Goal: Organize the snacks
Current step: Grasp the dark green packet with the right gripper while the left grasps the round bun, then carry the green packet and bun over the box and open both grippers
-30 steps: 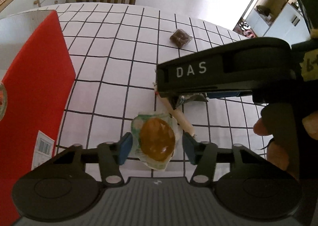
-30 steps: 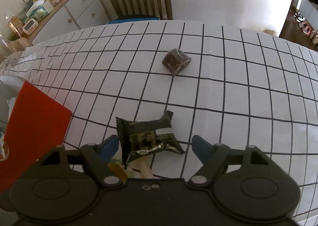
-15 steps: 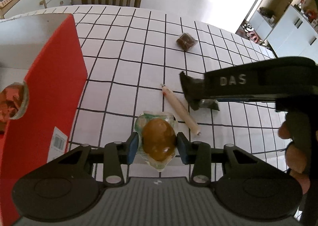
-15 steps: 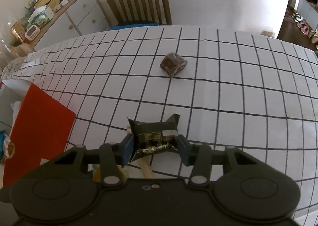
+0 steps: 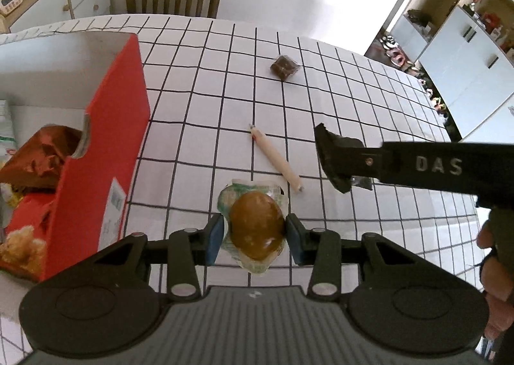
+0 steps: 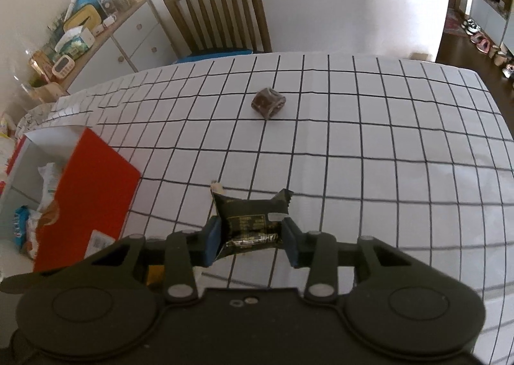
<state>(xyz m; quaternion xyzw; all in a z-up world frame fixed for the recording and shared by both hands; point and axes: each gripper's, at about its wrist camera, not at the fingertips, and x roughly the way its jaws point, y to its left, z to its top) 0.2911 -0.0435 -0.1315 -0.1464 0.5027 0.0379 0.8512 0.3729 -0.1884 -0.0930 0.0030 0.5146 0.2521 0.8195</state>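
Observation:
My left gripper (image 5: pixel 253 238) is shut on a brown egg-shaped snack in a clear pack (image 5: pixel 256 230), held above the checked tablecloth. My right gripper (image 6: pixel 250 238) is shut on a dark foil snack packet (image 6: pixel 252 222), lifted off the table; it also shows in the left wrist view (image 5: pixel 337 156). A red open box (image 5: pixel 106 146) with several snacks inside stands to the left, also in the right wrist view (image 6: pixel 93 188). A thin sausage stick (image 5: pixel 276 159) lies on the cloth ahead of the left gripper. A small brown wrapped snack (image 6: pixel 268 103) lies farther back.
A wooden chair (image 6: pixel 218 11) stands at the table's far edge. A sideboard (image 6: pixel 106 40) with clutter is at the back left. The tablecloth (image 6: pixel 385 146) stretches to the right. The table's right edge drops to the floor near shelves (image 5: pixel 465 53).
Both grippers closed on their snacks and lifted them. The right gripper moved to the right and up, uncovering the sausage stick. More of the red box's inside shows.

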